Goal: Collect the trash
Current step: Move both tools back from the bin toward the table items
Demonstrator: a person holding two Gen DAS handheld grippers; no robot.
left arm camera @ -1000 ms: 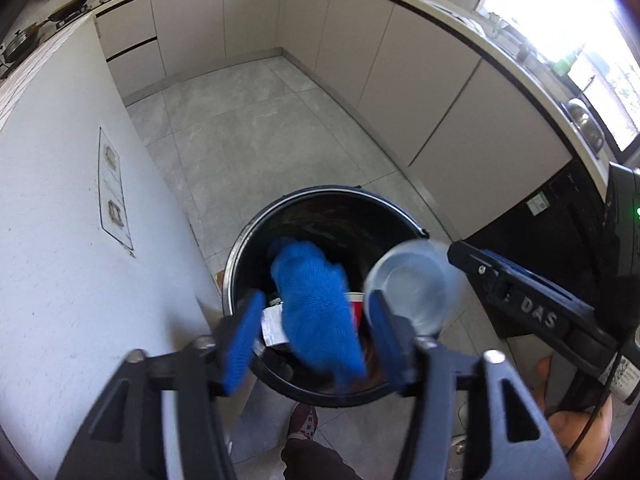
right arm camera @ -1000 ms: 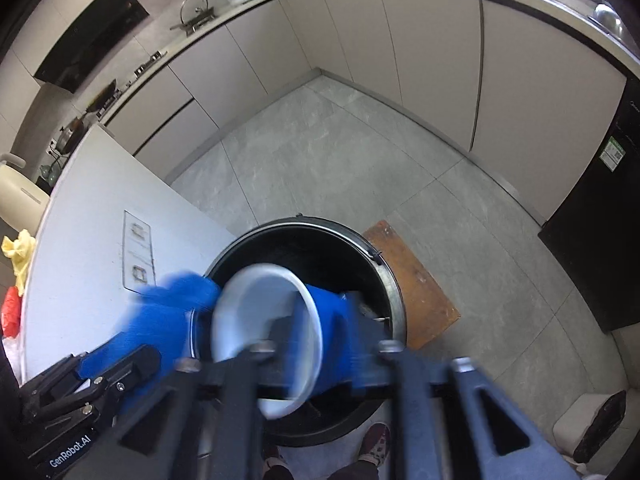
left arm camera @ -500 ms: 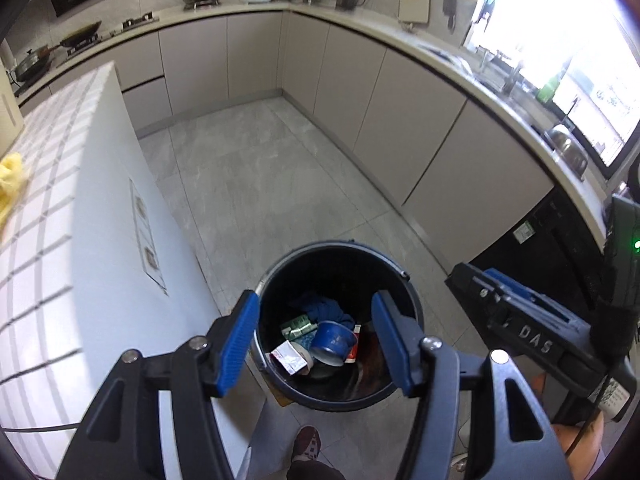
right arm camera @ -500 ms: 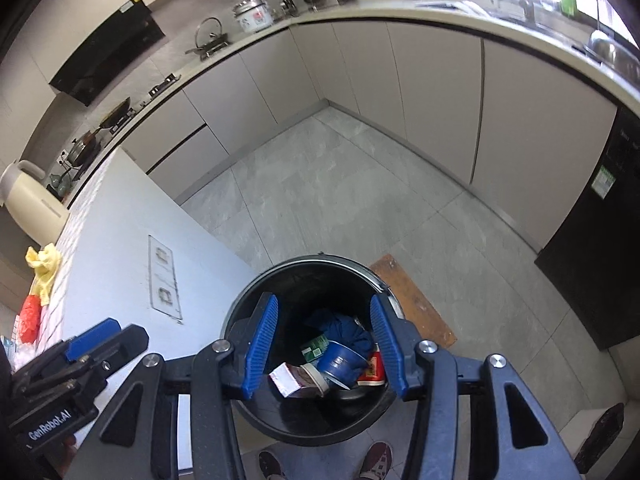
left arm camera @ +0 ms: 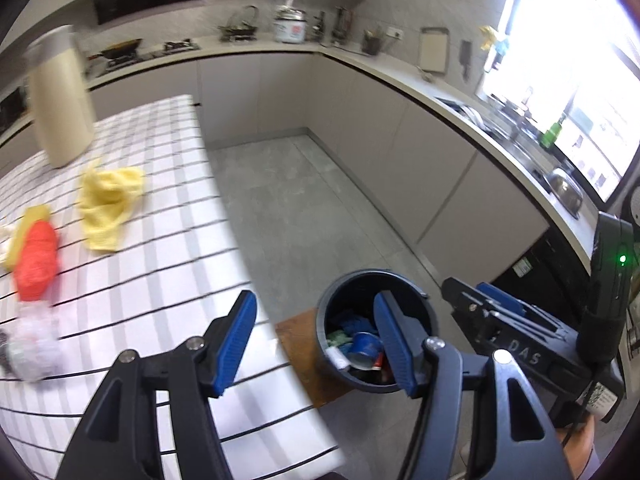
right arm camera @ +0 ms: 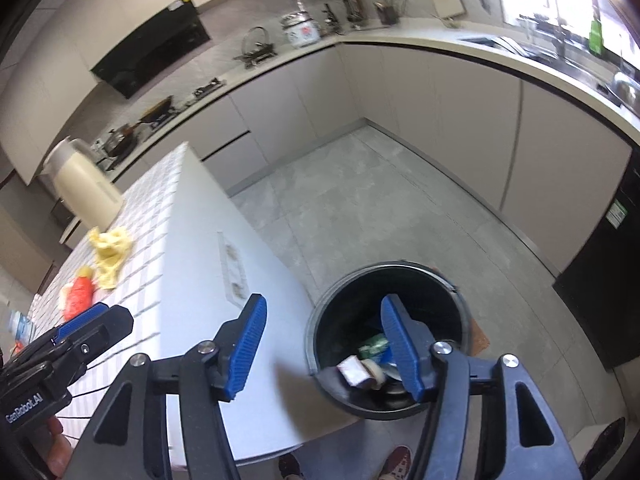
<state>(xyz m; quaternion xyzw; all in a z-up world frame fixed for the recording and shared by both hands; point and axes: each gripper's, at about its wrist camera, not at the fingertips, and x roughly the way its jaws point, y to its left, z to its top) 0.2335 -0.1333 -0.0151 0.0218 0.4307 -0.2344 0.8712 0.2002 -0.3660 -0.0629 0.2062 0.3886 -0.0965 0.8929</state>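
Note:
A black trash bin (left arm camera: 376,274) (right arm camera: 400,266) stands on the floor beside the checked table (left arm camera: 168,264). In it lie a blue cup (left arm camera: 364,346), a blue cloth (left arm camera: 352,324), a green packet (right arm camera: 374,346) and a small carton (right arm camera: 352,370). My left gripper (left arm camera: 315,295) hangs high above the bin's left rim, jaws opening, nothing between them. My right gripper (right arm camera: 323,299) hangs above the same rim, jaws also opening and empty. On the table lie a yellow cloth (left arm camera: 110,200) (right arm camera: 110,248), a red wrapper (left arm camera: 36,260) (right arm camera: 78,298) and crumpled clear plastic (left arm camera: 34,340).
A cream jug (left arm camera: 60,96) (right arm camera: 86,188) stands at the table's far end. A wooden board (left arm camera: 300,344) lies under the bin. Grey cabinets and a counter ring the tiled floor (left arm camera: 304,208). A black appliance (right arm camera: 608,280) stands at right. A person's shoes (right arm camera: 394,460) show below.
The blue cloth left the left jaws and the blue cup left the right jaws; both now lie in the bin. Both grippers rose and tilted up, bringing the tabletop into view.

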